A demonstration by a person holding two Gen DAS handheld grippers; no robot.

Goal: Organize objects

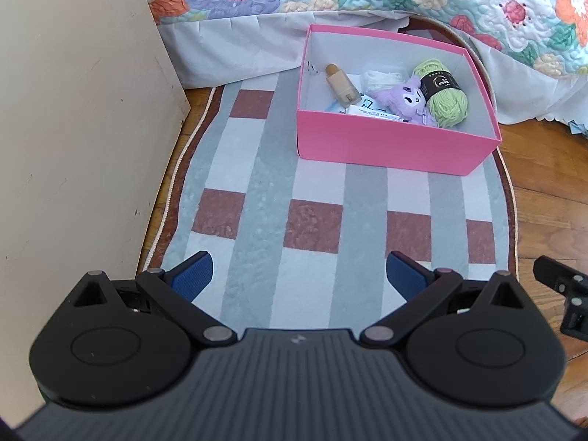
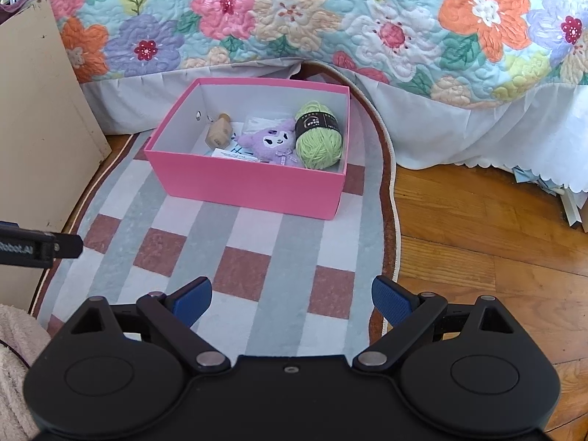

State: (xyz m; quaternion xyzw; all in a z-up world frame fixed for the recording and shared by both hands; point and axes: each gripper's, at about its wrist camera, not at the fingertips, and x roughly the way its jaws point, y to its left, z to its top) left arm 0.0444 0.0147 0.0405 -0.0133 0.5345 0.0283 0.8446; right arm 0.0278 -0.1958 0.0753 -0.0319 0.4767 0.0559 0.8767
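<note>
A pink box (image 1: 386, 149) (image 2: 242, 183) stands on a checked rug. Inside lie a green yarn ball (image 1: 443, 93) (image 2: 318, 136), a purple plush toy (image 1: 402, 99) (image 2: 270, 139), a beige bottle (image 1: 340, 82) (image 2: 218, 130), a white packet (image 1: 380, 75) and a small printed carton (image 1: 367, 110) (image 2: 235, 154). My left gripper (image 1: 299, 275) is open and empty, low over the rug, well short of the box. My right gripper (image 2: 292, 299) is open and empty, also short of the box.
The checked rug (image 1: 312, 220) (image 2: 228, 257) lies on a wooden floor (image 2: 477, 239). A bed with a floral quilt (image 2: 330, 18) stands behind the box. A beige cabinet panel (image 1: 73, 110) (image 2: 33, 110) is on the left.
</note>
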